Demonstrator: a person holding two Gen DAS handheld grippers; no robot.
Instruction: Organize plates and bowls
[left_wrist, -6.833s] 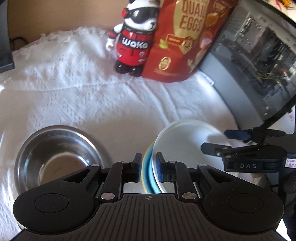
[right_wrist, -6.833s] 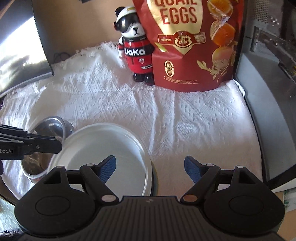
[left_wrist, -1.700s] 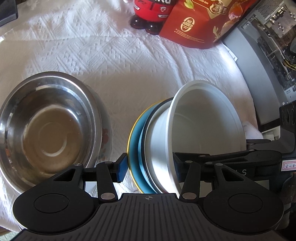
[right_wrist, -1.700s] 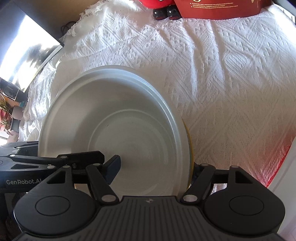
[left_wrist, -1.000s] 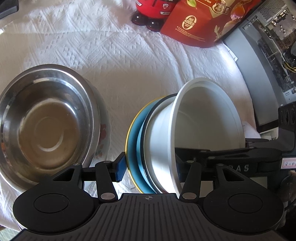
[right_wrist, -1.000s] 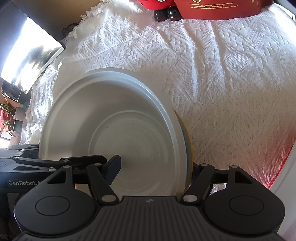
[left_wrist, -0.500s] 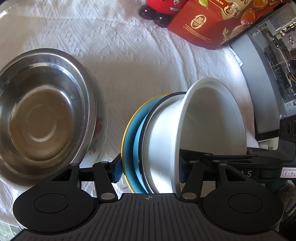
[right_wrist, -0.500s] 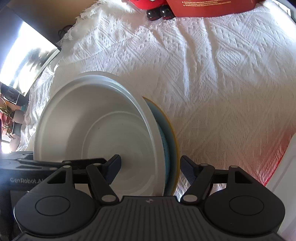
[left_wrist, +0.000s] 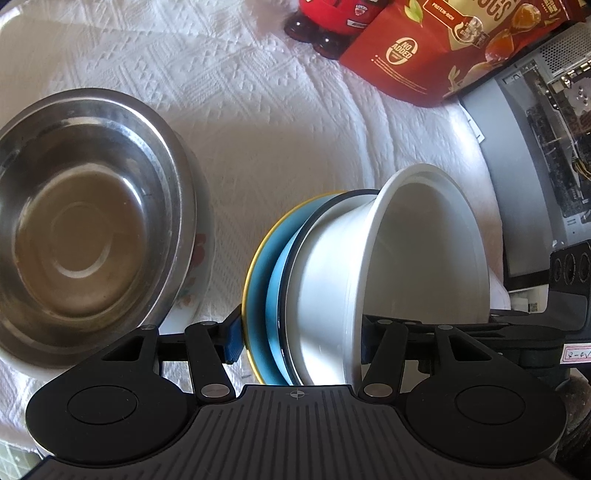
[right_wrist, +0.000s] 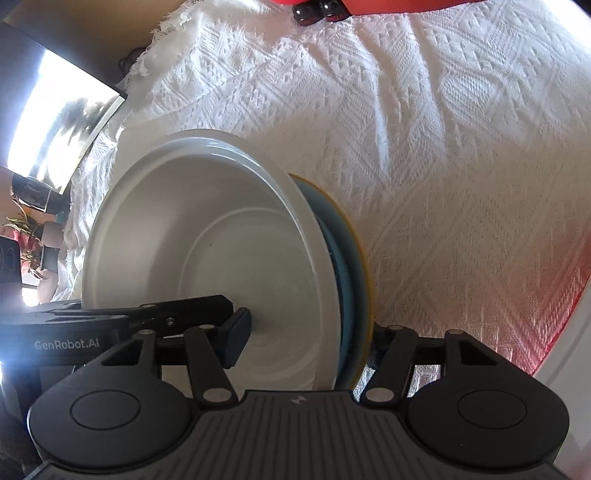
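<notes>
Jaws of both grippers around tilted white bowl (left_wrist: 388, 266) and blue plate (left_wrist: 260, 280).

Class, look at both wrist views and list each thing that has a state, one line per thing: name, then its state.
white bowl: tipped on its side, nested against the plates, clamped by both tools
blue plate: on edge, yellow-rimmed, outermost of the stack
steel bowl: upright, empty, sitting on a floral plate
left tool: shut on the stack
right tool: shut on the stack
snack bag: standing upright
</notes>
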